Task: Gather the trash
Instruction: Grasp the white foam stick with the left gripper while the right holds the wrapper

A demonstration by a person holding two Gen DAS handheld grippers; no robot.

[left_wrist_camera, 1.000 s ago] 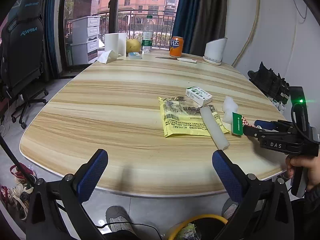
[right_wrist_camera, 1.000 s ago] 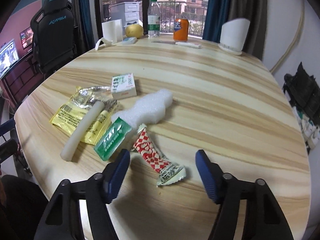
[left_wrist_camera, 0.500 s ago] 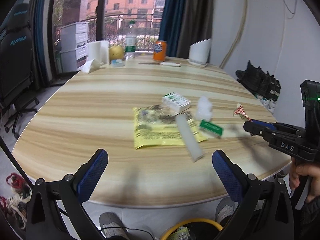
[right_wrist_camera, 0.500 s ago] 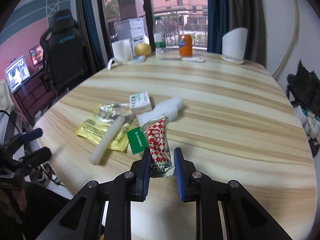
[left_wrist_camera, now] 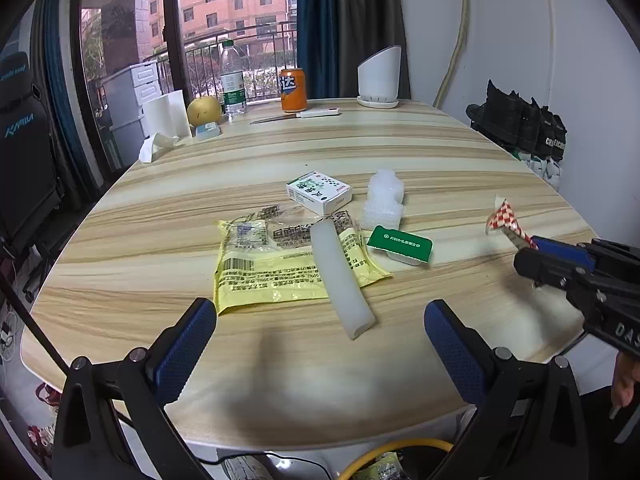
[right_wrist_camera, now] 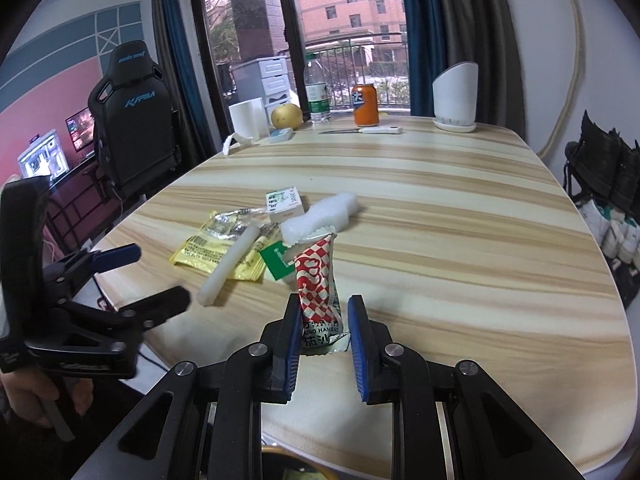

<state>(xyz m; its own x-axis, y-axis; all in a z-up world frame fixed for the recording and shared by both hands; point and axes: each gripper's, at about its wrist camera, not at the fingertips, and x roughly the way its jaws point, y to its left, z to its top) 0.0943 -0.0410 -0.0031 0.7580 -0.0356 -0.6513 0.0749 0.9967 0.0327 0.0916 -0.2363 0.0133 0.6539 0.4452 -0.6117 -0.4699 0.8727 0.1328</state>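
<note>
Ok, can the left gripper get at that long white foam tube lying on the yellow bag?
Probably yes: the left gripper, jaws open and empty, faces the long white foam tube, which lies uncovered on the yellow bag with only bare table between them.

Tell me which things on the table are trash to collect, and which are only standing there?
Trash: red-checked wrapper, yellow bag, white foam tube, green packet, bubble wrap, small box.
Others: orange can, water bottle, knife, pear.

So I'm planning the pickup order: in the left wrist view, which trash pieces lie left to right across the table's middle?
yellow packet → white foam stick → green sachet → red-checked wrapper, held in the right gripper.
</note>
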